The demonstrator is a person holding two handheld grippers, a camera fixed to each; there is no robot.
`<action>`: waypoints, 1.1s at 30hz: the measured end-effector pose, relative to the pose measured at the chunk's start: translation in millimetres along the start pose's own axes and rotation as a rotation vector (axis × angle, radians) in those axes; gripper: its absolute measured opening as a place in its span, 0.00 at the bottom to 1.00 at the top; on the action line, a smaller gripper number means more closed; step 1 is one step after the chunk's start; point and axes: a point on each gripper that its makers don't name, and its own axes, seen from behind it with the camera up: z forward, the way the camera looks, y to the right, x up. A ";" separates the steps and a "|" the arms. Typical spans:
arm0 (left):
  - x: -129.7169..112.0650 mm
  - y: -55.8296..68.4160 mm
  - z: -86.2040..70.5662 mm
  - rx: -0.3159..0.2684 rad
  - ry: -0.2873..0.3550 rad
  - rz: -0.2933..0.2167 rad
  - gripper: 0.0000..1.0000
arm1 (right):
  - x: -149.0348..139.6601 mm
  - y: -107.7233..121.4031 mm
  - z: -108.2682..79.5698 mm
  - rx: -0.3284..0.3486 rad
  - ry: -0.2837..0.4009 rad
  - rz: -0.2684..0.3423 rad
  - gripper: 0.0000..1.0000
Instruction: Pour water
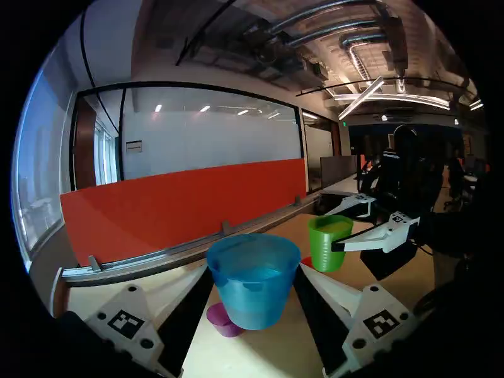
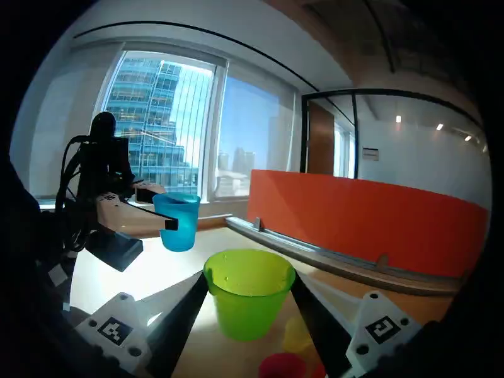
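One blue cup point(image 1: 253, 277), one green cup point(image 2: 249, 290) over wooden desk point(image 1: 264, 353), orange divider point(image 1: 176, 208).

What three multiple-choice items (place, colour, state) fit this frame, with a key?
1. Where is the purple cup?
A. On the table, below the raised blue cup
B. On the floor
C. On the windowsill

2. What colour is the cup in the right tongs?
A. Red
B. Green
C. Blue

3. How is the blue cup?
A. Empty
B. Lying on its side
C. Upright, holding water

Key:
1 A: it stands on the tabletop under the blue cup.
2 B: the right tongs clasp a green cup.
3 C: a water line shows through its wall, between the left tongs.
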 end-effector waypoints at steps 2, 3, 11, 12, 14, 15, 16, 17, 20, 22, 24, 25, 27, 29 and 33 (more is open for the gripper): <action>2.5 -0.6 0.6 0.002 0.004 0.002 0.84 | -0.1 -3.6 -0.8 0.010 0.000 0.002 0.93; 4.0 -1.0 0.7 0.003 0.007 0.005 0.84 | -0.3 -5.1 -1.2 0.015 0.000 0.003 0.93; 20.1 -1.3 -0.1 0.015 0.033 0.040 0.84 | -3.6 -17.7 -2.0 0.045 0.001 -0.002 0.93; 22.2 -0.7 -0.4 0.016 0.037 0.046 0.84 | -4.0 -19.2 -1.8 0.048 0.002 -0.002 0.93; 26.6 0.7 -1.1 0.018 0.046 0.058 0.84 | -5.1 -22.6 -1.5 0.055 0.003 -0.002 0.93; 28.5 1.2 -1.4 0.019 0.049 0.066 0.84 | -5.6 -24.1 -1.4 0.059 0.003 -0.002 0.93; 30.2 1.6 -1.8 0.020 0.051 0.075 0.84 | -6.3 -25.6 -1.3 0.063 0.003 -0.002 0.92; 32.1 2.1 -2.2 0.022 0.054 0.085 0.84 | -7.0 -27.3 -1.3 0.068 0.003 -0.002 0.92; 38.1 2.0 -3.1 0.031 0.059 0.120 0.84 | -8.6 -30.8 -0.7 0.073 0.003 -0.003 0.93; 41.2 2.1 -3.3 0.037 0.062 0.143 0.84 | -9.3 -33.8 -0.1 0.079 0.004 0.000 0.93; 44.3 2.6 -3.2 0.043 0.065 0.164 0.84 | -9.8 -37.5 0.6 0.087 0.005 0.003 0.92; 45.8 3.2 -3.0 0.044 0.066 0.172 0.84 | -9.9 -39.6 0.7 0.091 0.006 0.005 0.92; 49.2 4.4 -2.8 0.046 0.070 0.191 0.84 | -10.1 -43.7 1.0 0.101 0.007 0.006 0.92; 53.4 5.8 -2.8 0.046 0.075 0.210 0.84 | -10.8 -47.3 1.1 0.109 0.008 0.006 0.92; 60.0 6.5 -2.9 0.056 0.084 0.251 0.84 | -12.2 -53.5 0.7 0.121 0.009 0.007 0.92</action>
